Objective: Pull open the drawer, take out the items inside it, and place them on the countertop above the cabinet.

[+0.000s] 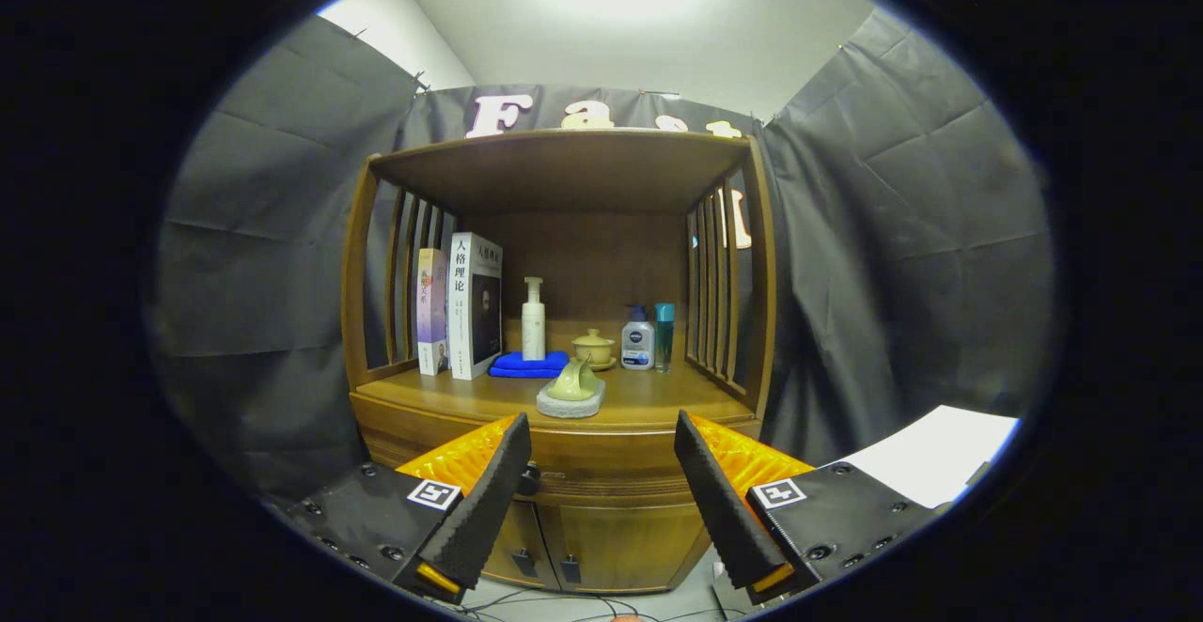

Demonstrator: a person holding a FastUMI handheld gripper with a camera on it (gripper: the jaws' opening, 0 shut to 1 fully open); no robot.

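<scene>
A wooden cabinet stands ahead of me, with its countertop (648, 396) under a roofed shelf. The drawer front (606, 481) below the countertop is closed, and its dark knob (529, 479) peeks out beside my left finger. My gripper (601, 481) is open, with nothing between its fingers, which frame the drawer front from a short distance. The drawer's contents are hidden.
On the countertop stand two books (460, 317), a white pump bottle (533, 319) behind a folded blue cloth (528, 365), a lidded tea cup (593, 348), two small bottles (648, 338) and a green figure on a stone base (571, 391). Two cabinet doors (573, 537) sit below the drawer. Cables lie on the floor.
</scene>
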